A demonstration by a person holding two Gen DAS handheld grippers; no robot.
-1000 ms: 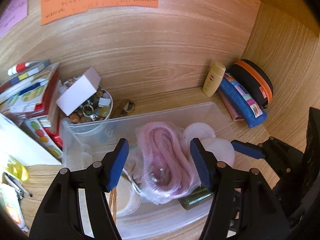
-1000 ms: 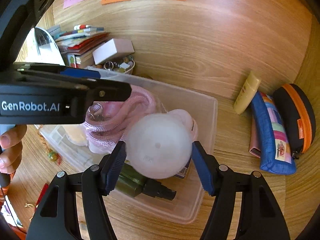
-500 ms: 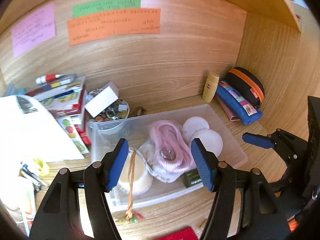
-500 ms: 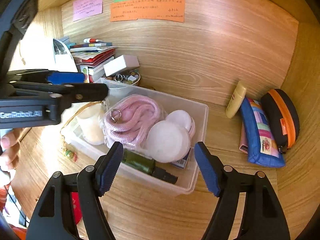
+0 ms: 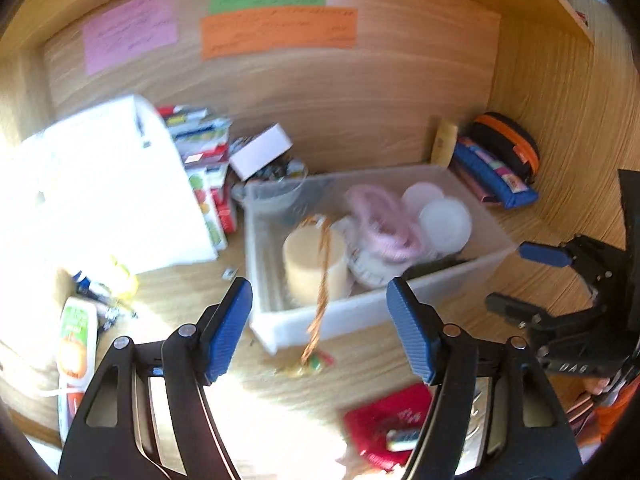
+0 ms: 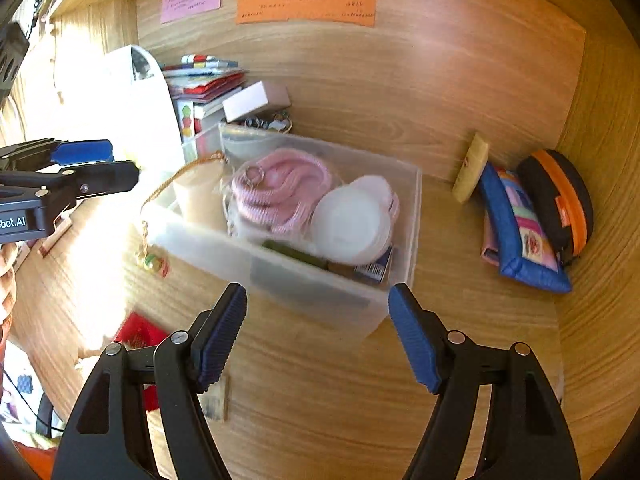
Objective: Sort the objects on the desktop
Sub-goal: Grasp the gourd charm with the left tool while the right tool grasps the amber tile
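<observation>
1. While both tools tilt downward over the wooden desk, the left gripper hangs just short of the near corner of the clear bin; its blue pads are spreading apart, with nothing pinched between them.
2. The right gripper sits before the bin's front wall, its jaws parted wide and empty, the bin's edge just beyond the tips.
3. In the right wrist view, the left tool shows side-on at the left edge, level with the bin's far end; a person's fingers show below it.
4. The bin stands in the middle of the desk, angled to the back wall. It holds a cream candle, a coiled pink cord, two round white lids and a dark green bottle lying along the front.
5. A braided tan string drapes over the bin's rim and ends in a small charm on the desk.
6. Right of the bin, well apart, a pale tube, a blue pouch and a black case with an orange zip lean in the corner.
7. Left of the bin, a stack of books and a small white box rest by the wall; a red cloth lies near the front edge.
</observation>
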